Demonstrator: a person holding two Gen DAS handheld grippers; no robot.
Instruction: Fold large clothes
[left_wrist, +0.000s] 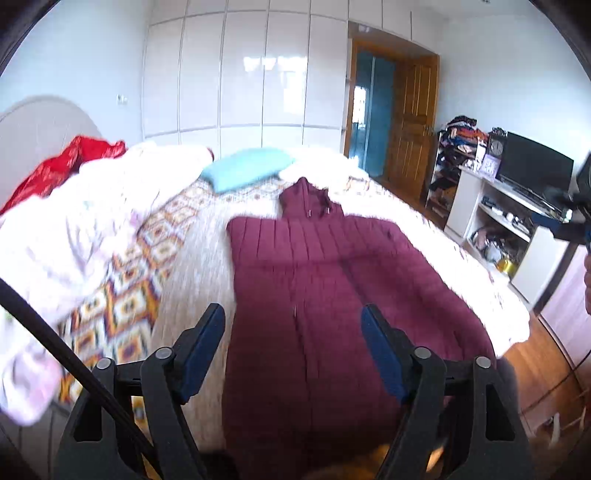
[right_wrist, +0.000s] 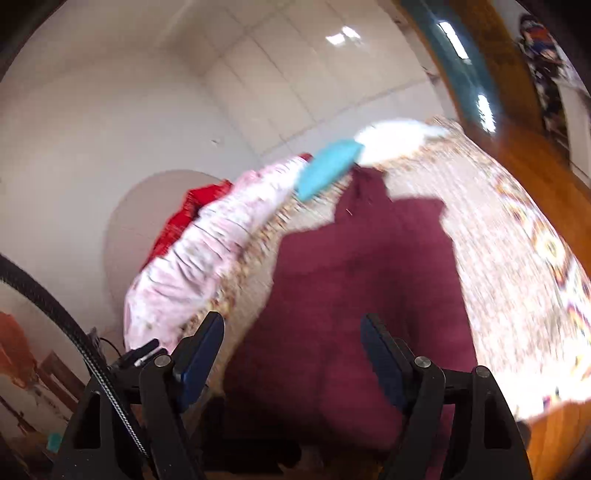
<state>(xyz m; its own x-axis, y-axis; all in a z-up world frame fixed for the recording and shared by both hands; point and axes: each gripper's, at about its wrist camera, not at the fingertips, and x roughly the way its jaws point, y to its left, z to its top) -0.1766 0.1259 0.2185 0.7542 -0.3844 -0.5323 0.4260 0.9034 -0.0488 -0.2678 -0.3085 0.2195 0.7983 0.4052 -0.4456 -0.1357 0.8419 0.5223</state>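
Note:
A maroon quilted hooded coat (left_wrist: 325, 280) lies flat on the patterned bedspread (left_wrist: 199, 251), its hood toward the far end of the bed and its front zip facing up. My left gripper (left_wrist: 292, 312) hovers open above the coat's near half, with nothing between its blue pads. The right wrist view is tilted and blurred. It shows the same coat (right_wrist: 362, 280) below my right gripper (right_wrist: 292, 319), which is also open, empty and clear of the fabric. The coat's near hem is hidden behind the gripper bodies in both views.
A bunched pink-white duvet (left_wrist: 74, 229) and a red cloth (left_wrist: 62, 166) fill the bed's left side. A turquoise pillow (left_wrist: 247, 168) and a white one (left_wrist: 325, 162) lie beyond the hood. A TV (left_wrist: 535, 166) on white shelving, a wooden door (left_wrist: 410, 122) and wood floor (left_wrist: 543, 373) are to the right.

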